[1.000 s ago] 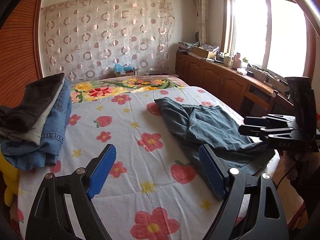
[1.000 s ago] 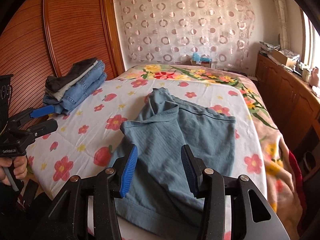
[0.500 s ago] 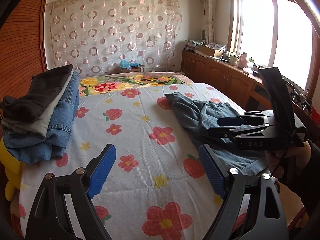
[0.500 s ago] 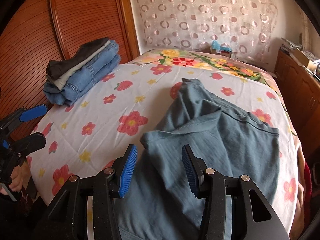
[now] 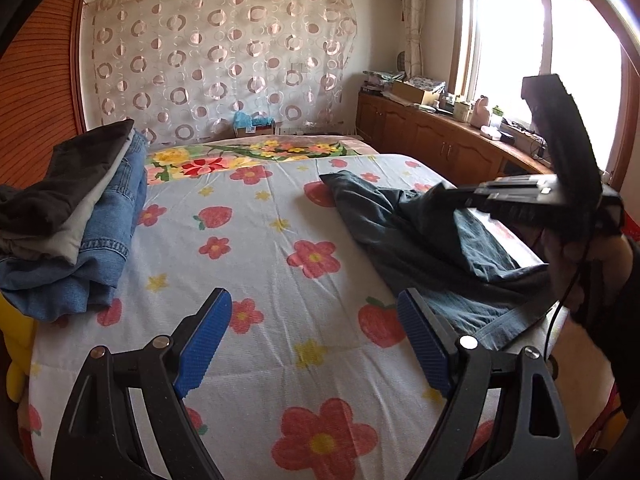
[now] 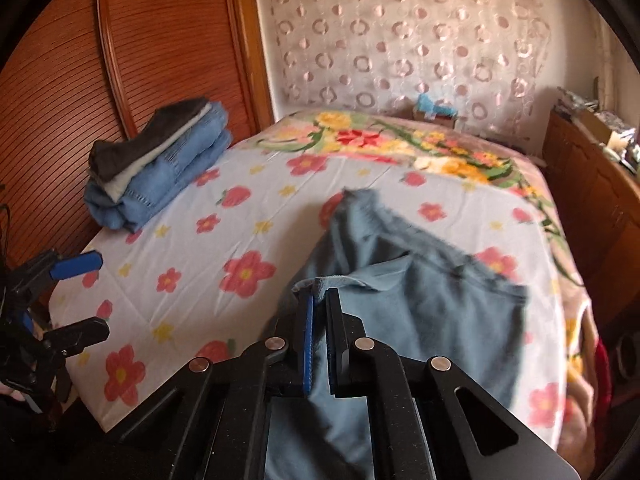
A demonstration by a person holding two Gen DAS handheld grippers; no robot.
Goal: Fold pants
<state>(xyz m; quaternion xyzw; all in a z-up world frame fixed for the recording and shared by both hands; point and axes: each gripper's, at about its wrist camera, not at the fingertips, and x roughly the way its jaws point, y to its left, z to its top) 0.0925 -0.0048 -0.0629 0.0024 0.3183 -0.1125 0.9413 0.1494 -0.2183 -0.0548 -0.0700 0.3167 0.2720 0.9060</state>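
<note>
Grey-blue pants (image 6: 424, 304) lie rumpled on the right half of the flowered bed. My right gripper (image 6: 319, 304) is shut on a fold of the pants' near edge, and the pinched cloth stands up between its blue pads. In the left wrist view the same pants (image 5: 404, 236) show with a flap lifted by the right gripper (image 5: 448, 190), which a hand holds at the right. My left gripper (image 5: 316, 332) hangs open over bare sheet near the bed's front edge, with nothing between its fingers.
A stack of folded jeans and dark clothes (image 5: 76, 224) sits at the bed's left side (image 6: 160, 168). A wooden sliding wardrobe (image 6: 120, 60) stands behind it. Low wooden cabinets (image 5: 432, 144) with clutter run under the window on the right. A yellow object (image 5: 16, 344) lies at the bed's left corner.
The right gripper moved left along the pants' edge, closed on a fold of the cloth and lifted it. The left gripper stayed open and nearly still.
</note>
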